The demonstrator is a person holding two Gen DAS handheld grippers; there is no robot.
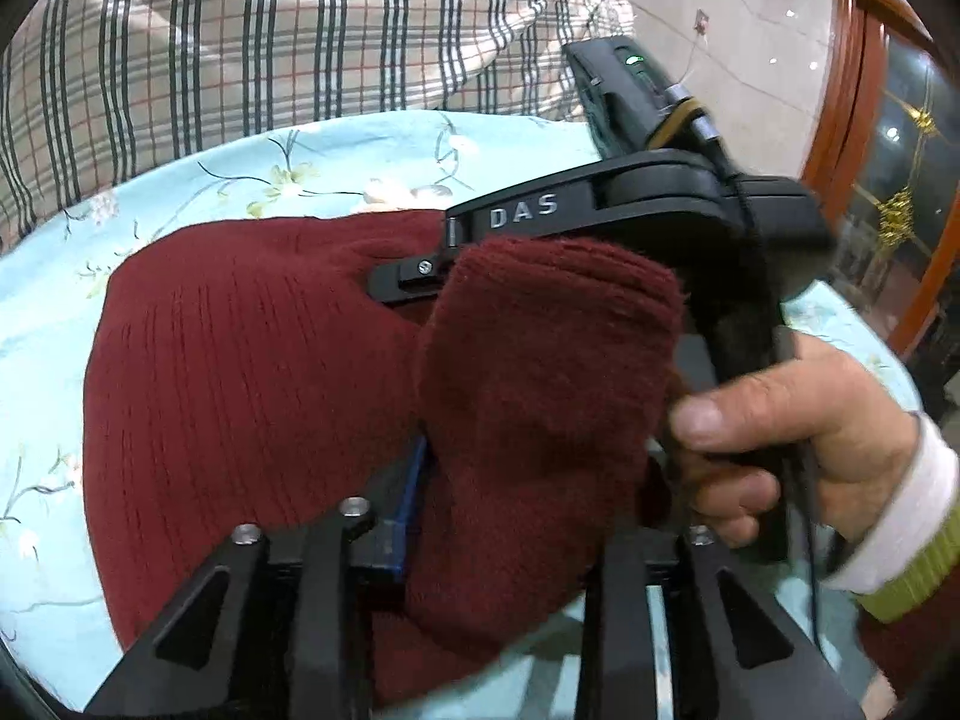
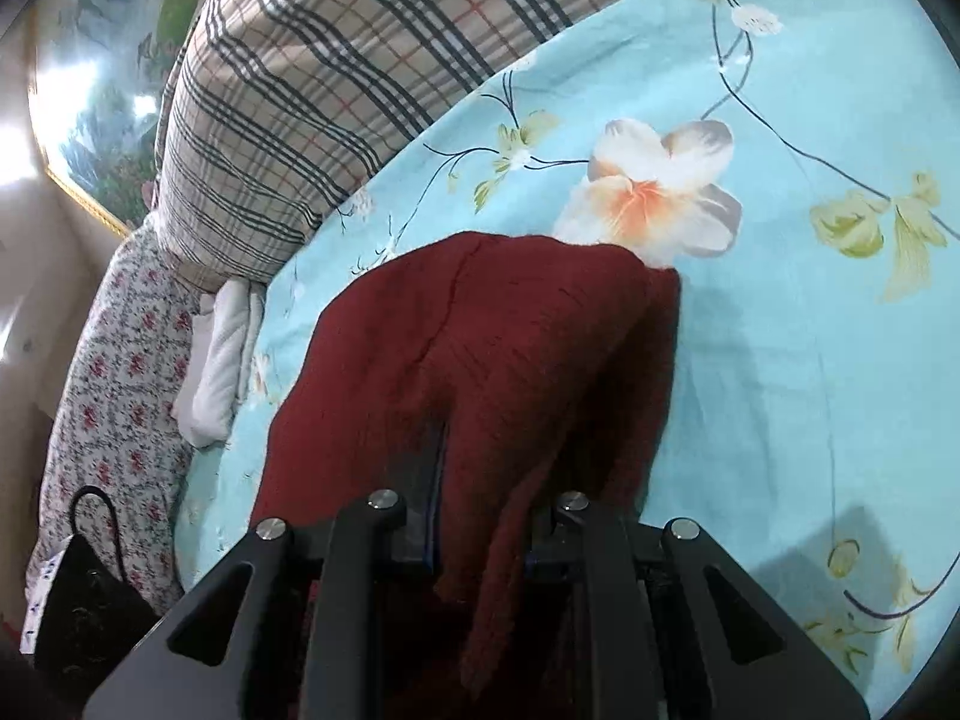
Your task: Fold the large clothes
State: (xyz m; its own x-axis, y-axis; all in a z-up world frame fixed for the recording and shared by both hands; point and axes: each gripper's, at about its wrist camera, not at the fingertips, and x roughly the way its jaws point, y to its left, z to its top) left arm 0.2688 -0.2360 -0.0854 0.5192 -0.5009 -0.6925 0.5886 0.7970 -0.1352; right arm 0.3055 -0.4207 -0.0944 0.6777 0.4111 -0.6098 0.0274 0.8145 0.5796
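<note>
Sweater [image 2: 480, 360] is bunching up on the floral sheet [image 2: 780, 330], right gripper [image 2: 480, 468] clenching a fold, left gripper [image 1: 480, 480] straddling another, grip unclear.

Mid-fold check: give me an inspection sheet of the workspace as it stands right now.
Surface: light-blue floral bedsheet.
Job's things: dark red knit sweater, partly bunched, draped over both grippers.
Clutter: white folded cloth; black face mask at the bed edge.
Grippers: left gripper, knit between the fingers, grip unclear; right gripper shut on a sweater fold.
Cables: black cable by the hand.
Surroundings: plaid quilt, flowered pillow, wooden door frame.
</note>
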